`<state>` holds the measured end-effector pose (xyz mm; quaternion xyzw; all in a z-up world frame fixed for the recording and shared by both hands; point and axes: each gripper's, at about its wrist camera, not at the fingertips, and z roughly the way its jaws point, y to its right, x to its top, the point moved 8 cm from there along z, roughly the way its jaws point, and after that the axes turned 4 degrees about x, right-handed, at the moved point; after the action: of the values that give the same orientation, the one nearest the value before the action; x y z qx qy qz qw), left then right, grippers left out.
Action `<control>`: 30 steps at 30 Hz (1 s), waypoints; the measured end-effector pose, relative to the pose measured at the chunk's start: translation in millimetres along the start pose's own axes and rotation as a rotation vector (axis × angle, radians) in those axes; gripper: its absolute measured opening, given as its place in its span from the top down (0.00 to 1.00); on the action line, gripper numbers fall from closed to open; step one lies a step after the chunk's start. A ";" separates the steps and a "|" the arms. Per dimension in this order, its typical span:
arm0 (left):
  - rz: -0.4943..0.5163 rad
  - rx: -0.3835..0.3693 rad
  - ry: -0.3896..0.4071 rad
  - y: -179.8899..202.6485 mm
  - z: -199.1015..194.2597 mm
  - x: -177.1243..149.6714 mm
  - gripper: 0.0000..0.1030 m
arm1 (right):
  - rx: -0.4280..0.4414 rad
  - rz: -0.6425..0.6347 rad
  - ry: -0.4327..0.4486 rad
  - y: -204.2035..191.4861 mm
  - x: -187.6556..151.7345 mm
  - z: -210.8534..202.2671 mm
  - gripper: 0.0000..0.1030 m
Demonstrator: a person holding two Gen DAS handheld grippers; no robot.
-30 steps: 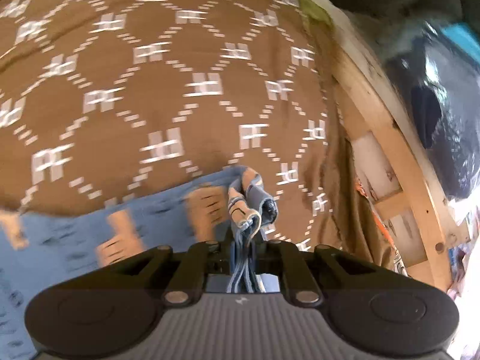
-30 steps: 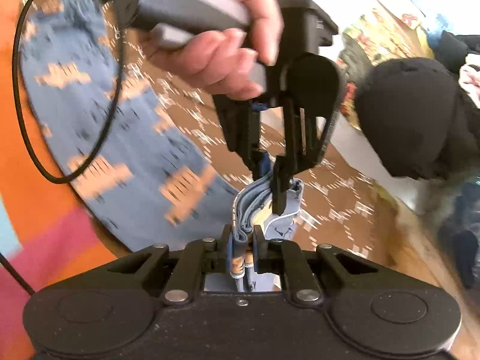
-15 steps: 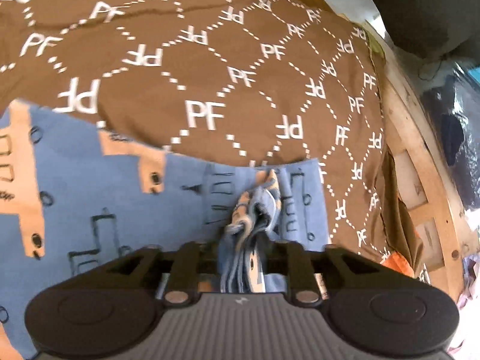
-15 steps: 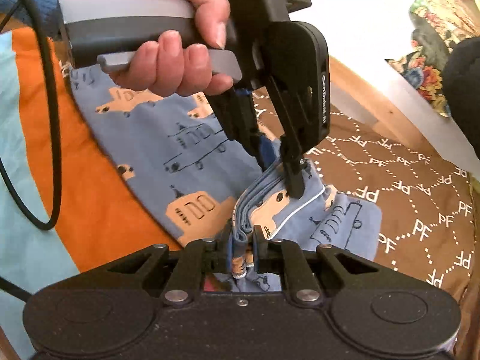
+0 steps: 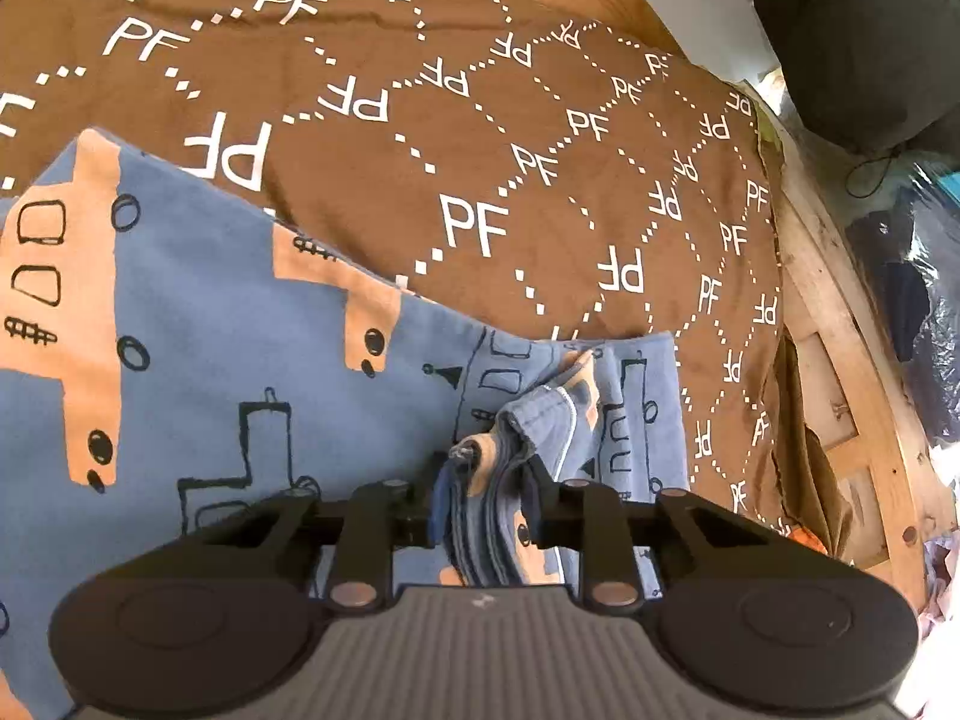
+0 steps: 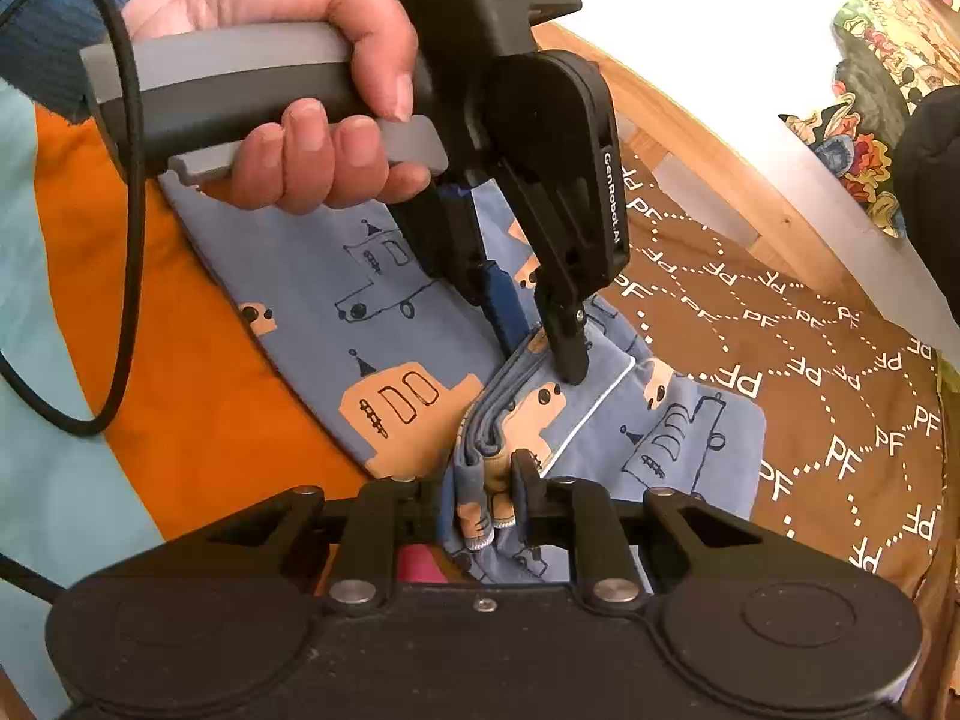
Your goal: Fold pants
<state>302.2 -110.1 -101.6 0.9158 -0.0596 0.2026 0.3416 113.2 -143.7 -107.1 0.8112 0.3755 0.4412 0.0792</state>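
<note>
Blue pants (image 5: 210, 360) printed with orange vehicles lie spread on the bed, folded over on themselves. My left gripper (image 5: 487, 510) has a bunched stack of their layers standing on edge between its pads, and its jaws are closing. The right wrist view shows a hand (image 6: 288, 120) holding that left gripper (image 6: 540, 354), tips down on a ridge of the pants (image 6: 384, 312). My right gripper (image 6: 483, 495) grips the same folded edge a little nearer. Its jaws are opening, and the folds still fill the gap between the pads.
A brown blanket (image 5: 480, 120) with white "PF" lettering covers the bed beyond the pants. An orange and teal cover (image 6: 150, 360) lies to the left. The wooden bed frame (image 5: 840, 330) runs along the right, with a black bag (image 5: 858, 30) past it. A black cable (image 6: 129, 240) loops from the left gripper.
My left gripper came down onto the bed with the pants edge, and the pants now lie flat on the blanket. Both pairs of jaws stand a little wider around the bundle than before.
</note>
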 end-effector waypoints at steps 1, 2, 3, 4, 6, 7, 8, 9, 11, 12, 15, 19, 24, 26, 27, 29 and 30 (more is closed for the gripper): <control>0.003 0.003 0.003 0.6 0.3 0.0 0.75 | 0.000 0.000 0.000 0.0 -0.3 -0.1 0.81; 0.007 0.006 0.005 0.4 0.1 -0.9 0.75 | 0.000 -0.001 -0.001 0.0 -0.5 0.2 0.80; 0.012 0.014 0.008 1.2 0.8 -1.2 0.77 | 0.000 -0.003 -0.002 0.3 -0.7 0.6 0.80; 0.016 0.024 0.012 1.7 1.2 -1.6 0.78 | -0.001 -0.004 -0.002 -0.1 -1.2 0.7 0.80; 0.025 0.037 0.015 2.8 1.2 -1.9 0.79 | -0.001 -0.005 -0.001 0.7 -1.6 1.1 0.80; 0.032 0.045 0.016 3.9 0.9 -1.8 0.80 | -0.001 -0.005 -0.001 0.7 -1.7 1.0 0.80; 0.037 0.051 0.017 5.0 0.6 -2.0 0.80 | 0.000 -0.005 0.000 0.8 -1.7 0.8 0.80; 0.039 0.054 0.017 5.3 0.4 -1.9 0.80 | 0.001 -0.005 0.001 1.0 -1.9 0.8 0.80; 0.039 0.058 0.016 5.9 -0.1 -2.0 0.82 | 0.003 0.001 0.005 1.7 -1.6 -0.1 0.83; 0.040 0.061 0.016 6.3 -0.4 -2.1 0.83 | 0.002 0.004 0.007 2.3 -1.5 -0.6 0.83; 0.045 0.066 0.016 9.0 -1.1 -1.7 0.84 | 0.000 0.006 0.005 3.1 -1.6 -1.1 0.83; 0.049 0.071 0.020 9.7 -2.4 -2.3 0.85 | -0.002 0.002 0.002 2.7 -2.1 0.1 0.83; 0.053 0.073 0.021 10.3 -1.9 -2.1 0.85 | -0.003 0.002 0.002 2.8 -2.1 1.2 0.83; 0.055 0.072 0.020 11.0 -2.6 -2.1 0.86 | 0.000 0.005 0.001 2.9 -2.2 1.1 0.83; 0.055 0.071 0.019 11.2 -3.1 -1.7 0.87 | 0.002 0.008 0.000 3.6 -2.0 1.0 0.83; 0.056 0.071 0.019 11.7 -4.5 -0.8 0.87 | 0.005 0.023 -0.002 5.5 -1.1 1.4 0.84; 0.058 0.072 0.018 11.6 -5.2 -0.5 0.88 | 0.007 0.033 -0.003 6.2 -0.7 1.8 0.84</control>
<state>297.2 -115.6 -91.2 0.9236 -0.0756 0.2226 0.3029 117.7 -148.2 -105.8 0.8182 0.3635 0.4399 0.0696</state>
